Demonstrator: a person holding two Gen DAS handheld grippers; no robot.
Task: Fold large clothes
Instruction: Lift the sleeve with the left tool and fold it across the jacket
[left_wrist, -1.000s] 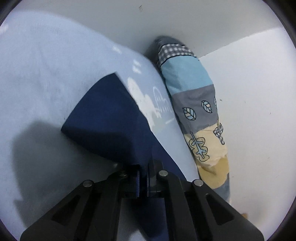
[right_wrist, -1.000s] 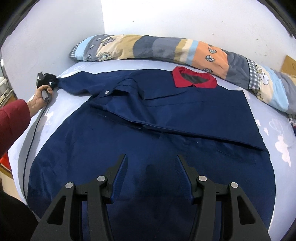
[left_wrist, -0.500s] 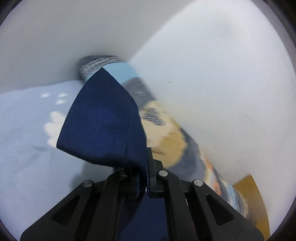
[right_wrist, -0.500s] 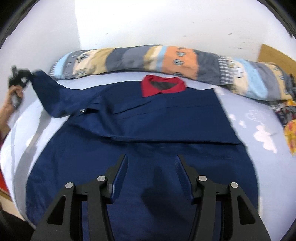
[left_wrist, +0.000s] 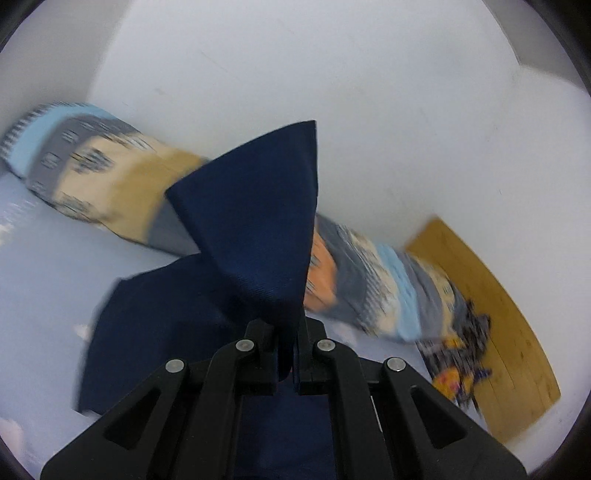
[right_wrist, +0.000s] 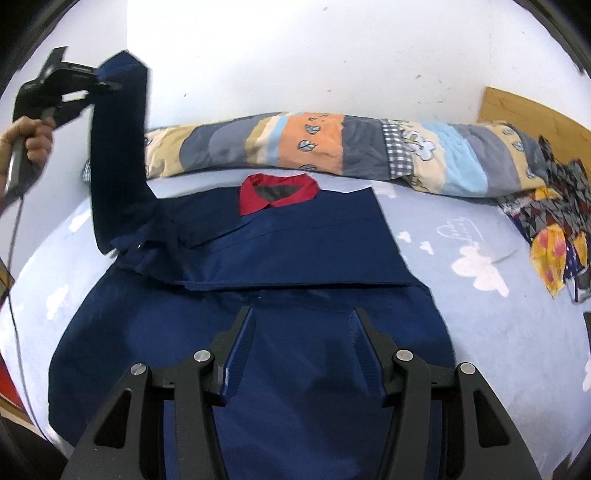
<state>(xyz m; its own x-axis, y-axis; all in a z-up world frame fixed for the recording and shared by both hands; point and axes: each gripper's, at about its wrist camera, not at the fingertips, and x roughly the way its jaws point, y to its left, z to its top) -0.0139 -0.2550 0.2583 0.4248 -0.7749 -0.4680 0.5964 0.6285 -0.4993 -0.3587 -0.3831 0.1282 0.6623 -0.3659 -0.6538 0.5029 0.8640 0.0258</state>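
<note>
A dark blue jacket with a red collar lies flat on the bed, collar toward the wall, with one side already folded across the chest. Its sleeve is lifted off the bed and stands almost upright, the cuff end held high.

The left gripper has its jaws pinched together on the sleeve cuff, the cloth fanning up in front of the lens. The right gripper hovers over the jacket's lower part with jaws spread wide and nothing between them.

The right wrist view shows the whole jacket, the left gripper raised in a hand and a colourful cloth at the bed's far right. The blurred left wrist view shows little of the jacket, but both views catch the long patchwork pillow along the white wall and a wooden board beyond it.
</note>
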